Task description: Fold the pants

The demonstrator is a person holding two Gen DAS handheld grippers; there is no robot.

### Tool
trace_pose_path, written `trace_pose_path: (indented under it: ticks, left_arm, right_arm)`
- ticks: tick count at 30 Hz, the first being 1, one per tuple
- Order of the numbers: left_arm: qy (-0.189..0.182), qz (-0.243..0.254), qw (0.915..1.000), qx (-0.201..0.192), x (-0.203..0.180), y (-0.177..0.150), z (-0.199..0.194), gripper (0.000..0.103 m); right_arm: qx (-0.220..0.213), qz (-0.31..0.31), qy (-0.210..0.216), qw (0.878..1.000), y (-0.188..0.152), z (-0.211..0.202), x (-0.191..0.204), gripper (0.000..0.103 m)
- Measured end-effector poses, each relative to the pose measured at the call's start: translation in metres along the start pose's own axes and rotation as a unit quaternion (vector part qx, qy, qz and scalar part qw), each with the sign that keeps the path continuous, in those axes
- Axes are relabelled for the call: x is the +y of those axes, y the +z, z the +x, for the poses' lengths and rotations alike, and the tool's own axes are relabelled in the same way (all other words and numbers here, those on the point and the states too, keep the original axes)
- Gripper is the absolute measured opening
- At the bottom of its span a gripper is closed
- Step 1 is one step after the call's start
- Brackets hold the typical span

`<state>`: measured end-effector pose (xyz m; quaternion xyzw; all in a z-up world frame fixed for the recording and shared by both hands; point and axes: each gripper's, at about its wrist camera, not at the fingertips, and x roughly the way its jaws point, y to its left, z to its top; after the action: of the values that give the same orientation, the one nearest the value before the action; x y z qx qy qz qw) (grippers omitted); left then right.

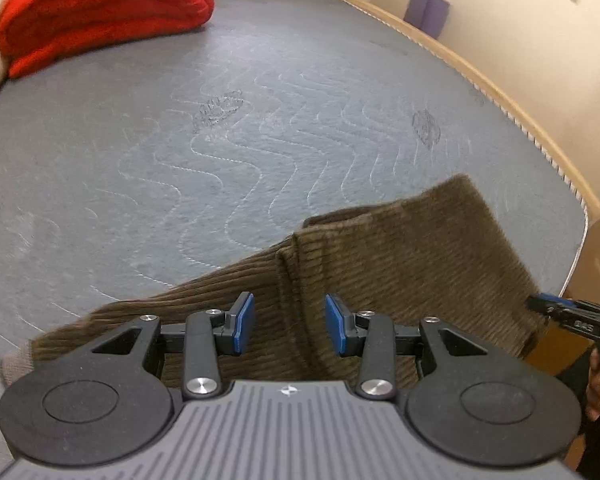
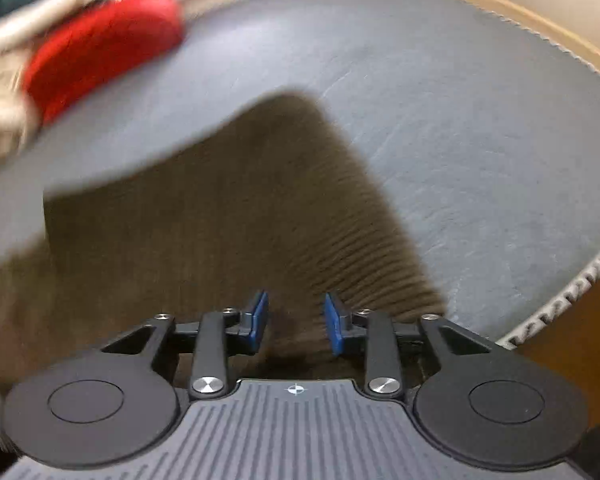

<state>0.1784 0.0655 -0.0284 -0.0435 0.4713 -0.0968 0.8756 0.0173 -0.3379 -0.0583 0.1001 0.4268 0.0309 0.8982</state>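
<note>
Brown pants (image 1: 380,264) flat on grey mat (image 1: 220,140) | left gripper (image 1: 290,322) half open, empty | right gripper (image 2: 296,320) half open, empty | next: pinch edges evenly, fold square.

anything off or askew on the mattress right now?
Two dark scuff-like marks on the grey quilted mattress, mid-surface. The brown corduroy pants lie skewed, far edges not lined up. Right wrist view is motion-blurred. No damage or spill visible.

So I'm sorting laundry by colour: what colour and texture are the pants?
Olive-brown ribbed corduroy pants, clearest in the left wrist view.
</note>
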Motion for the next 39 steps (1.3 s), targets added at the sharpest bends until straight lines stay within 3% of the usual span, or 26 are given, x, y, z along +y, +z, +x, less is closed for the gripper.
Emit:
trace_pose_path:
  ticks: [1, 2, 3, 4, 9, 15, 16, 17, 18, 21, 23, 26, 28, 30, 34, 36, 39]
  left_arm:
    - [-0.011, -0.011, 0.9999, -0.004, 0.001, 0.001, 0.004, 0.043]
    - [-0.021, -0.023, 0.9995, -0.005, 0.001, 0.003, 0.009, 0.043]
    - [-0.029, -0.035, 0.9990, -0.006, 0.001, 0.004, 0.016, 0.043]
    - [-0.031, -0.041, 0.9987, -0.008, 0.000, 0.005, 0.022, 0.043]
    - [-0.036, -0.065, 0.9972, -0.009, 0.000, 0.012, 0.053, 0.043]
    - [-0.018, -0.086, 0.9961, 0.012, 0.006, 0.010, 0.094, 0.043]
    - [-0.018, -0.082, 0.9964, 0.014, 0.006, 0.008, 0.098, 0.031]
    - [-0.025, -0.079, 0.9964, 0.015, 0.005, 0.009, 0.098, 0.029]
    - [-0.027, -0.071, 0.9971, 0.010, 0.004, 0.011, 0.094, 0.019]
    - [-0.056, -0.037, 0.9960, -0.059, -0.003, 0.024, 0.063, 0.017]
    - [-0.037, -0.025, 0.9967, -0.068, -0.004, 0.025, 0.059, 0.018]
    - [-0.001, -0.048, 0.9988, -0.012, 0.005, 0.019, 0.080, 0.026]
    - [0.041, -0.036, 0.9978, -0.037, 0.001, 0.019, 0.074, 0.029]
    - [0.057, -0.020, 0.9955, -0.072, -0.007, 0.023, 0.058, 0.033]
    - [-0.001, -0.042, 0.9957, -0.083, -0.014, 0.024, 0.038, 0.039]
    - [-0.051, -0.045, 0.9950, -0.073, -0.024, 0.023, 0.032, 0.052]
    - [-0.138, -0.045, 0.9875, -0.062, -0.043, 0.023, 0.018, 0.065]
  right_arm:
    - [-0.033, -0.001, -0.011, 0.999, 0.002, -0.009, -0.002, 0.049]
    - [-0.063, -0.005, -0.027, 0.998, 0.003, -0.017, -0.005, 0.060]
    - [-0.082, -0.005, -0.048, 0.995, 0.005, -0.020, -0.010, 0.069]
    - [-0.083, -0.001, -0.058, 0.995, 0.005, -0.018, -0.015, 0.071]
    - [-0.013, 0.078, -0.062, 0.995, 0.008, 0.013, -0.050, 0.071]
    - [0.008, 0.077, -0.033, 0.996, 0.006, 0.026, -0.062, 0.071]
    - [0.011, 0.074, -0.032, 0.997, 0.003, 0.025, -0.060, 0.071]
    - [0.014, 0.075, -0.031, 0.997, 0.002, 0.026, -0.061, 0.071]
    - [0.017, 0.080, -0.029, 0.996, 0.000, 0.026, -0.060, 0.071]
    - [0.020, 0.094, -0.021, 0.995, 0.000, 0.024, -0.063, 0.071]
    - [0.019, 0.091, -0.018, 0.995, 0.001, 0.023, -0.062, 0.071]
    - [0.019, 0.083, -0.018, 0.996, 0.000, 0.022, -0.058, 0.070]
    - [0.020, 0.079, -0.023, 0.996, 0.000, 0.021, -0.056, 0.069]
    - [0.019, 0.080, -0.017, 0.996, -0.001, 0.021, -0.056, 0.058]
    - [-0.003, 0.077, -0.023, 0.997, -0.001, 0.010, -0.052, 0.038]
    - [-0.020, 0.071, -0.026, 0.997, 0.001, 0.000, -0.043, 0.030]
    - [-0.080, -0.009, -0.033, 0.996, 0.005, -0.028, -0.004, 0.026]
